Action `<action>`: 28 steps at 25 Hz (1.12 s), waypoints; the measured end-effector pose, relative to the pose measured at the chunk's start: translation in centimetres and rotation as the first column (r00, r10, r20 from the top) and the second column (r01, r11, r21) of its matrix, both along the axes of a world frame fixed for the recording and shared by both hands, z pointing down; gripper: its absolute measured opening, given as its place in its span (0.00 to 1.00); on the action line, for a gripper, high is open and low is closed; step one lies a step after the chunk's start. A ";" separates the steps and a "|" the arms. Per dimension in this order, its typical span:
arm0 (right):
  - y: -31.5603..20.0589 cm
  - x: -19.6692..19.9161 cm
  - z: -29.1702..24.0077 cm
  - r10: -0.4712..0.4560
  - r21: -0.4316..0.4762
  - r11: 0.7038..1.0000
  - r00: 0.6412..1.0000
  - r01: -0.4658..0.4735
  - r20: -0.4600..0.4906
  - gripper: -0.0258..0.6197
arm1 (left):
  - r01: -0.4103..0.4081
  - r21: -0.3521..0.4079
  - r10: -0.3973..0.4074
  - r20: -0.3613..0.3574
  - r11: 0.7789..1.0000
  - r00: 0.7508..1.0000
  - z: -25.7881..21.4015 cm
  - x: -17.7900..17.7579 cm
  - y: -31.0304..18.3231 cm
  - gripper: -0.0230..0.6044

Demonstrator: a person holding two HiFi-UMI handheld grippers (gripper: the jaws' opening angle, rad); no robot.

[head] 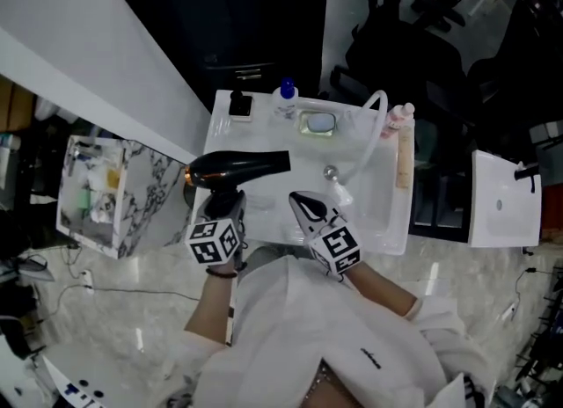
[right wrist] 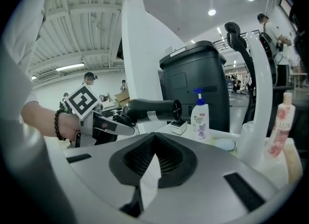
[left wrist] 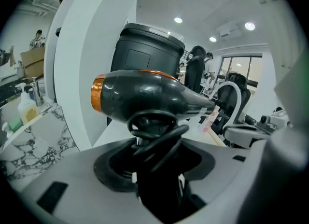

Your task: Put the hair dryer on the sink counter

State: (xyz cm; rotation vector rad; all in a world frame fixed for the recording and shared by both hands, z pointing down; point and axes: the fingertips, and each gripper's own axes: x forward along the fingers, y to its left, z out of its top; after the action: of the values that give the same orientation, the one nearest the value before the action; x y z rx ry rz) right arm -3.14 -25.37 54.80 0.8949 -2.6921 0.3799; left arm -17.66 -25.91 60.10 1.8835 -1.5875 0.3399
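The hair dryer [head: 237,167] is held level, left of centre, over the left end of the sink counter [head: 264,134]. Handle and coiled cord are clamped together in the left gripper [head: 230,197], so nothing dangles. It seemingly hasn't touched down. The right gripper [head: 308,208] is parked alongside, fingers together on nothing.

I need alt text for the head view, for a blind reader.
The left tongs grip a black hair dryer at the left side of a white sink counter. The right tongs, shut and empty, point toward the basin.
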 end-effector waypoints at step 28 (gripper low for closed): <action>-5.8 -6.2 9.6 0.113 -0.155 0.979 0.987 -0.130 -0.114 0.07 | -0.141 -0.264 0.176 0.115 0.954 0.978 12.8 -1.0 -5.2 0.44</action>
State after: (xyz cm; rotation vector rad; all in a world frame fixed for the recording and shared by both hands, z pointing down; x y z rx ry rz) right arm -9.33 -31.19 64.41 1.0040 -2.4777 0.5539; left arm -18.63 -31.14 72.90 1.8215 -1.4044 0.7229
